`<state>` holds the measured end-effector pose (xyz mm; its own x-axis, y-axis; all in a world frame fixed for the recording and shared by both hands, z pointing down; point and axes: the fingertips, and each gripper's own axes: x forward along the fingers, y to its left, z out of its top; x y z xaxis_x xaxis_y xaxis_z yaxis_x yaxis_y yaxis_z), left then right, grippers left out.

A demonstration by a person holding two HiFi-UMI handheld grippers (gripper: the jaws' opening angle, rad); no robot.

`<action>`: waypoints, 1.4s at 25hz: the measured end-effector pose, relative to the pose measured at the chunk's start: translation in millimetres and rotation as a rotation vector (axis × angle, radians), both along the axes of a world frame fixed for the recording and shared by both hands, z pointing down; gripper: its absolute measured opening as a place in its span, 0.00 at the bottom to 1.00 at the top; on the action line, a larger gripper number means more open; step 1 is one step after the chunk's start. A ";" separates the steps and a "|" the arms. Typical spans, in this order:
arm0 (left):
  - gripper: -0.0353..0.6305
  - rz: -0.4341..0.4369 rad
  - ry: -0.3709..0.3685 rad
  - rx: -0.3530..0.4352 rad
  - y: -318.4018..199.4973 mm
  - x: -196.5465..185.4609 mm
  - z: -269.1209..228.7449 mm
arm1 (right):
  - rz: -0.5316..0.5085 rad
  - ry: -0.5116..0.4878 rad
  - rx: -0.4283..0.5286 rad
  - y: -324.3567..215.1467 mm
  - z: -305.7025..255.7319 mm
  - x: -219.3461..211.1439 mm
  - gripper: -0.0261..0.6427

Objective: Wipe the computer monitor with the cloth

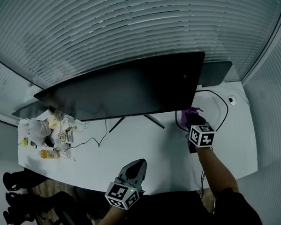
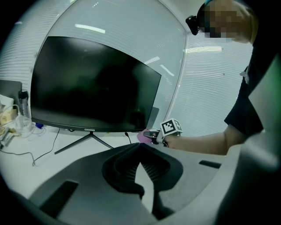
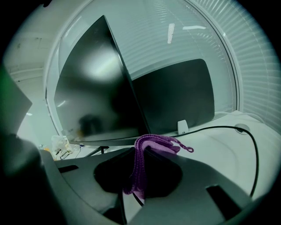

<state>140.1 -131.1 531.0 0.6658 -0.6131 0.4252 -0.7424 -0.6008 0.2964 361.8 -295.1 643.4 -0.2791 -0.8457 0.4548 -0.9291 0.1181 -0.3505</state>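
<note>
R gripper [image 3: 141, 151] pinches the purple cloth [image 3: 159, 141] mid-fold, just off the monitor [image 1: 130, 89]'s lower-right corner, L gripper [image 2: 140, 145] closed on nothing; cloth looks light, soft & floppy, so keep that bunched grip

The wide dark monitor [image 1: 125, 89] stood on the white desk [image 1: 147, 151]. The right gripper [image 1: 195, 122] was by the screen's lower right corner with the purple cloth [image 1: 191, 112] at its tip. The left gripper [image 1: 135, 168] hung over the desk's near edge, well apart from the monitor.
</note>
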 end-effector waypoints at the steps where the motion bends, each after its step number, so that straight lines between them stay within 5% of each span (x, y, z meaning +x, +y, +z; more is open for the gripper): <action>1: 0.06 0.006 0.002 0.000 -1.9 -0.2 2.2 | 0.002 0.001 0.002 -1.0 1.7 -1.3 0.15; 14: 0.06 0.022 0.041 -0.001 -18.4 -42.3 1.3 | 0.011 0.031 -0.012 -7.6 -2.2 -47.0 0.15; 35: 0.06 -0.151 0.090 -0.016 -6.0 -181.2 27.0 | -0.147 0.031 -0.017 -32.6 9.8 -232.2 0.15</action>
